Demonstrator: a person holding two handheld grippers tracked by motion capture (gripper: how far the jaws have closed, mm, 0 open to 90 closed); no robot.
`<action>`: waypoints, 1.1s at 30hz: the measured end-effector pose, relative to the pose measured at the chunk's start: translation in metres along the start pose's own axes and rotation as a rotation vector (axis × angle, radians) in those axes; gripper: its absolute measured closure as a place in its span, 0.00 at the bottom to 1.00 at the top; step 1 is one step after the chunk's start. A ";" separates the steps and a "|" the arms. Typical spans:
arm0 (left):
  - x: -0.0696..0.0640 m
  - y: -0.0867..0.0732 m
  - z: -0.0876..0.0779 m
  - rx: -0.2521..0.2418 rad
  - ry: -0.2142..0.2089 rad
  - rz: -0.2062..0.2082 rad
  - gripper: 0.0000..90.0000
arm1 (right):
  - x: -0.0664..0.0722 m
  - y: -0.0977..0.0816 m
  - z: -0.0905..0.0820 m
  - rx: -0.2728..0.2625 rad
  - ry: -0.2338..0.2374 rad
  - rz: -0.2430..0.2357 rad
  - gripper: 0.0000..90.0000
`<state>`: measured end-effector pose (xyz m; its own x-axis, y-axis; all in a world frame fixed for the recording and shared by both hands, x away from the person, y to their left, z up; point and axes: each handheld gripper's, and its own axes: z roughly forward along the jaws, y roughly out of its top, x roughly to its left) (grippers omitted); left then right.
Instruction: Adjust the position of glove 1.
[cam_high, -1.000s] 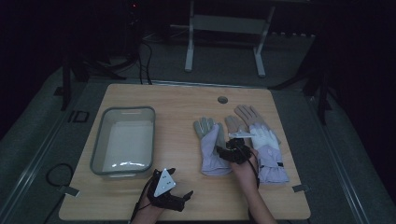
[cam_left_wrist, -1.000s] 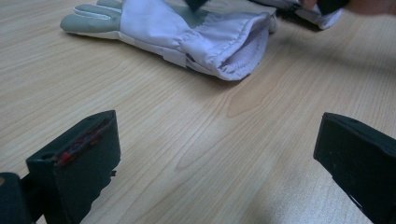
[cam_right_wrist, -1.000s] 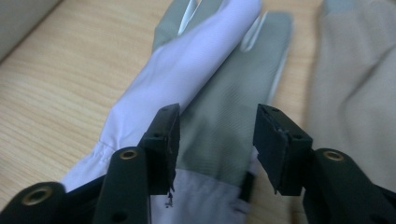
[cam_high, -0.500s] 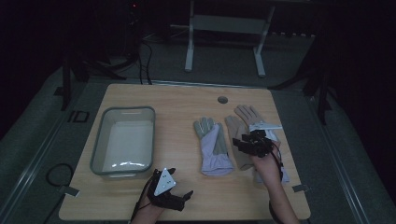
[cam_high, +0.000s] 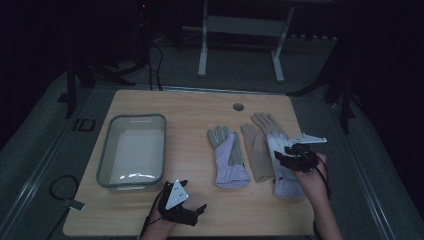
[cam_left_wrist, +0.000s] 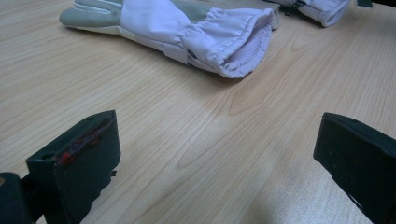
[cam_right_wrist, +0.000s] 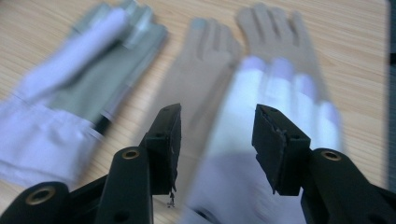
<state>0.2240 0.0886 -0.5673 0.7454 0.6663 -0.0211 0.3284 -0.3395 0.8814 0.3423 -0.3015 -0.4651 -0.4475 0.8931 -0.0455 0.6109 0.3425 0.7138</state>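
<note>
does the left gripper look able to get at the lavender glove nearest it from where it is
Probably yes. The left gripper sits open on the table, and bare wood lies between its jaws and the glove's cuff, which opens toward it. Nothing stands between them.

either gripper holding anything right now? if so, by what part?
Nothing is held. The right gripper hovers above the white glove with jaws apart and nothing between them. The left gripper sits open over bare table, short of the grey-and-white glove.

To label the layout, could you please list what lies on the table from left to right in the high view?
Clear bin → left gripper → lilac-and-grey glove → tan glove → right gripper, jaws apart above a white-backed glove.
</note>
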 end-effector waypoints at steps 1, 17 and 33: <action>0.000 0.000 0.000 0.000 0.002 0.000 0.01 | -0.003 -0.002 -0.002 0.004 0.000 -0.005 0.59; -0.001 0.000 0.000 0.004 0.008 0.006 0.03 | -0.040 -0.042 0.008 0.065 0.049 0.069 0.63; -0.001 0.000 0.000 0.006 0.009 0.013 0.03 | -0.045 -0.061 0.038 0.129 0.081 0.100 0.70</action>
<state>0.2230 0.0876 -0.5673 0.7445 0.6676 -0.0055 0.3220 -0.3519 0.8789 0.3499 -0.3520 -0.5331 -0.4283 0.8999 0.0820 0.7315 0.2920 0.6162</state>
